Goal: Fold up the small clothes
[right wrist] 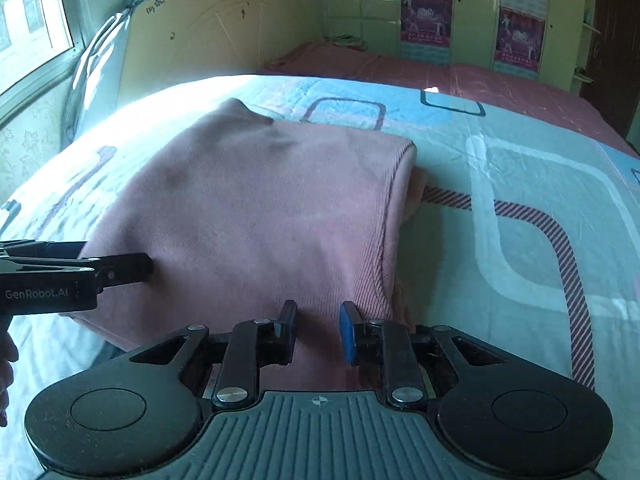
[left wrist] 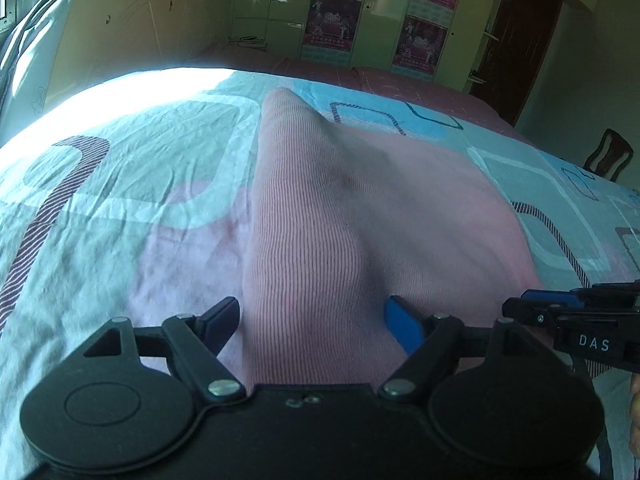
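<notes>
A pink ribbed knit garment (left wrist: pixel 340 216) lies on the bed, folded over on itself; in the right wrist view (right wrist: pixel 248 216) its folded edge runs down the right side. My left gripper (left wrist: pixel 314 320) is open with its fingers either side of the garment's near edge, and the cloth rises in a ridge between them. My right gripper (right wrist: pixel 318 330) is open, its fingers a narrow gap apart over the garment's near right edge. The right gripper shows at the right in the left wrist view (left wrist: pixel 520 308), and the left gripper at the left in the right wrist view (right wrist: pixel 148 268).
The bed has a light blue sheet (right wrist: pixel 500 208) with pink and white curved patterns. A cream headboard (right wrist: pixel 208 36) stands at the far left, a window (right wrist: pixel 28 28) beside it. A dark pink bedspread (right wrist: pixel 460 76) and green wardrobes (left wrist: pixel 372 12) lie beyond. A chair (left wrist: pixel 608 154) stands at the right.
</notes>
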`<state>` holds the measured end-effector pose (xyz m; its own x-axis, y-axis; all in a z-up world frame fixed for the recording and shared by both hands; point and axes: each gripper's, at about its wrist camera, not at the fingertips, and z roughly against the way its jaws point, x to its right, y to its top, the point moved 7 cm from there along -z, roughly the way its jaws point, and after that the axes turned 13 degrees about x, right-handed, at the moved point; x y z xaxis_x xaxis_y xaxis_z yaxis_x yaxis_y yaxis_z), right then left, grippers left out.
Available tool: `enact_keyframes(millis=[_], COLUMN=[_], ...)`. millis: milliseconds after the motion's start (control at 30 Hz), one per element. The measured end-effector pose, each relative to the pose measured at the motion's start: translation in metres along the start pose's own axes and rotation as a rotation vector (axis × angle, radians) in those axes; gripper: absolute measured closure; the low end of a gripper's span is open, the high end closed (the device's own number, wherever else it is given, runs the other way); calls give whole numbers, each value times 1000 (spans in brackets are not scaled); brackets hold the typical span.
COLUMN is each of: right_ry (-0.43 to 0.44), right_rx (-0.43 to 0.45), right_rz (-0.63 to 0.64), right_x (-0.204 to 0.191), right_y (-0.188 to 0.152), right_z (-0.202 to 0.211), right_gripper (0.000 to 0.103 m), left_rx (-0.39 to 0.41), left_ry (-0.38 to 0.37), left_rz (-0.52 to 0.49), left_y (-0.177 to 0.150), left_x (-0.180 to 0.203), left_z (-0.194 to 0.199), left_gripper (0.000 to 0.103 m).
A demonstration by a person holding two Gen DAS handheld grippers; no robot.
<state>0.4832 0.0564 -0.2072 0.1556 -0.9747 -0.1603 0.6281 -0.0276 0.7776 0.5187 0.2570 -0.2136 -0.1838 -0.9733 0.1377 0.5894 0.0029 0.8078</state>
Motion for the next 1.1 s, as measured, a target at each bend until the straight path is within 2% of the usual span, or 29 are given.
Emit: enact_keyframes(millis=[100,200,333,500,700,733,767,833,900,1100], right_ry=[9,22,-5,-65,-140,-148,-156,-170,-173,-167], right_rx=[4,47,102,104,49,42,36,21,13,-6], right_rz=[-42,-69,-78,-78,-99,-97,-95,-89,-90,-109], right_x=[6,6,9,16,24,25,25,26,27,27], right_y=[1,17,50,69,62,61,59,57,54,50], right_z=[8,19,21,-4,-39,-43,-46,-51,-53,-55], right_gripper=[81,81,81,81,81,79,76,65,64,64], left_rx=[-1,24,66,88,11,-6,-11,-14,-32,-106], left_ry=[0,1,1,2,31,40,42,26,21,69], left_rz=[-6,-43,-73,-108,-138,-137,-129,-96,-56,41], left_y=[2,16,41,66,59,55,53,50,49,48], left_x=[0,4,12,21,18,16,15,12,10,5], left_z=[3,9,12,-5,-51,-58,-61,-64,-66,-65], left_gripper=[22,23,15,6,4,0,0,0,0,0])
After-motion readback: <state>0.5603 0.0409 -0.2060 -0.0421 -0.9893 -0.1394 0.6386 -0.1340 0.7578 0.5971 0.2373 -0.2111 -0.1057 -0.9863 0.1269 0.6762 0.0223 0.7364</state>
